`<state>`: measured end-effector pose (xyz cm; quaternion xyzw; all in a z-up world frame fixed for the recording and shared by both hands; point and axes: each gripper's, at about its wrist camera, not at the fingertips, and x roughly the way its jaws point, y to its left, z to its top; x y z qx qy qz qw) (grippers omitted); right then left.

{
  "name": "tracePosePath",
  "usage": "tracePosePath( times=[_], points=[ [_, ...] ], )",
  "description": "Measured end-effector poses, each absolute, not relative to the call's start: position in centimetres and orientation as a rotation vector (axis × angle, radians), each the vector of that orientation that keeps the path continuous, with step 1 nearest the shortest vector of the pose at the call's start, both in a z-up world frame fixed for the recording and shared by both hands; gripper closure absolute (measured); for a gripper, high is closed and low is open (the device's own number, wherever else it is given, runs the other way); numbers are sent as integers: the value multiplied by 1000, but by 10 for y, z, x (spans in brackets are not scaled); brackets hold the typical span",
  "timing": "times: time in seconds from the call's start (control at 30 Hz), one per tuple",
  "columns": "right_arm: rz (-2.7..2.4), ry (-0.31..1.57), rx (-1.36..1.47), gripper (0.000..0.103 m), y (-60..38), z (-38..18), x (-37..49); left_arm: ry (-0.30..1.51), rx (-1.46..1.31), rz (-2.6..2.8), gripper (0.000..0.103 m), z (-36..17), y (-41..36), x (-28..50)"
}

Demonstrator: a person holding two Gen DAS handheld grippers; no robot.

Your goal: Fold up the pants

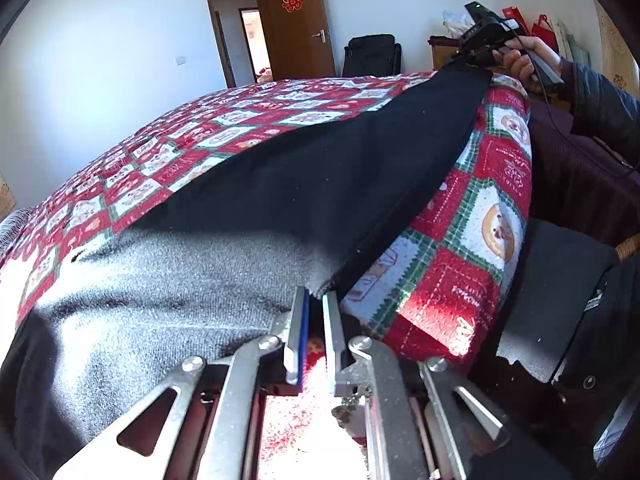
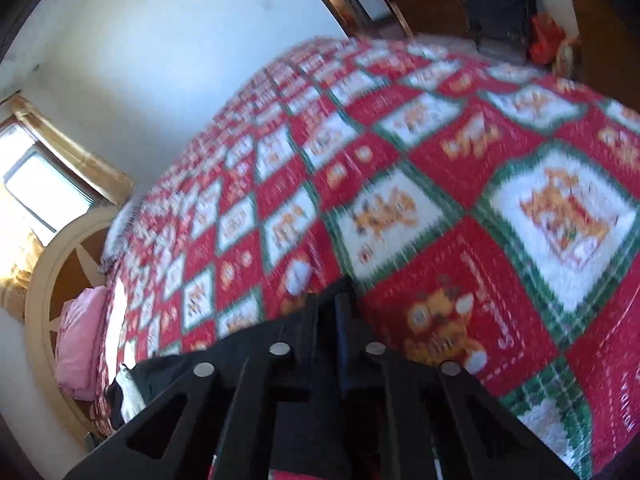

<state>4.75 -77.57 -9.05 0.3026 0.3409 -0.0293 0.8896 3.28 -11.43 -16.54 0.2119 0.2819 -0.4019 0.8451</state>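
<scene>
The bed (image 1: 248,120), the largest form in both views, is covered by a fleecy blanket (image 2: 400,184) of red and white squares edged in green plaid, each bearing a small orange figure. Across it, in my left view, lie the pants (image 1: 320,176): a long, dark, matte cloth running from my left gripper (image 1: 316,300) at the near corner up to the far right edge of the bed; the near part, caught by sun, shows a grey, ribbed weave. My left gripper's bright metal fingers (image 1: 296,320), one with a blue pad, stand almost together; the cloth's edge reaches their tips, but whether it is pinched I cannot tell.

Only the left view shows the brown door (image 1: 296,20) with its red paper emblem, and my right hand (image 1: 520,60) at the far end of the pants, holding the black right gripper (image 1: 476,54); its tips are hidden against the dark cloth. Only the right view, blurred throughout, shows the pale curved headboard (image 2: 52,280), a pink pillow (image 2: 80,344) and the window (image 2: 44,188). There the right gripper (image 2: 334,304) appears with black fingers drawn together and a dark fold of cloth at their left side; whether cloth lies between them is hard to make out.
</scene>
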Motion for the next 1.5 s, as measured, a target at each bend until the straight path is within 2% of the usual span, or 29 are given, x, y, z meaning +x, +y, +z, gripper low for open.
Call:
tracePosePath(
  times=[0.1, 0.2, 0.3, 0.37, 0.43, 0.47, 0.6, 0.63, 0.67, 0.77, 0.87, 0.97, 1.0, 1.03, 1.07, 1.1, 1.27, 1.3, 1.43, 1.47, 1.5],
  points=[
    [-56, 627, 508, 97, -767, -75, 38, 597, 439, -851, 93, -166, -115, 33],
    [-122, 683, 449, 97, -769, -85, 43, 598, 439, -852, 93, -166, -115, 33],
    [-68, 734, 545, 96, -780, -97, 42, 602, 434, -853, 93, -166, -115, 33],
    [-30, 732, 593, 87, -787, -98, 40, 606, 430, -855, 93, -166, -115, 34],
    [11, 744, 653, 54, -789, -101, 43, 608, 427, -856, 93, -166, -115, 35],
    [36, 754, 693, 51, -791, -103, 46, 609, 427, -856, 93, -166, -115, 35],
    [16, 845, 685, 54, -785, -111, 64, 609, 425, -856, 93, -166, -115, 36],
    [-6, 874, 673, 74, -784, -114, 69, 608, 425, -857, 93, -167, -115, 36],
    [-14, 891, 656, 87, -782, -117, 72, 608, 424, -857, 93, -167, -115, 36],
    [-6, 824, 620, 95, -776, -107, 71, 608, 420, -859, 93, -167, -114, 37],
    [-14, 698, 541, 95, -770, -87, 62, 606, 420, -858, 93, -167, -114, 37],
    [-77, 783, 491, 95, -770, -101, 71, 606, 417, -861, 93, -168, -113, 37],
    [-88, 811, 484, 89, -771, -106, 74, 607, 414, -861, 91, -167, -112, 36],
    [-125, 829, 475, 68, -775, -110, 72, 608, 410, -861, 91, -167, -112, 36],
    [-164, 825, 468, 56, -778, -111, 68, 610, 409, -862, 91, -166, -112, 36],
    [-177, 803, 474, 50, -781, -109, 61, 608, 416, -860, 91, -166, -112, 34],
    [-160, 742, 545, 50, -785, -93, 15, 574, 508, -822, 90, -163, -116, 24],
    [-139, 739, 547, 50, -782, -90, 6, 572, 517, -816, 87, -164, -116, 24],
    [-83, 784, 520, 51, -762, -98, -10, 571, 492, -800, 87, -166, -116, 28],
    [-97, 793, 504, 54, -759, -102, -10, 574, 489, -798, 87, -166, -117, 30],
    [-114, 795, 483, 74, -755, -105, -10, 574, 489, -799, 87, -165, -118, 31]
  ],
)
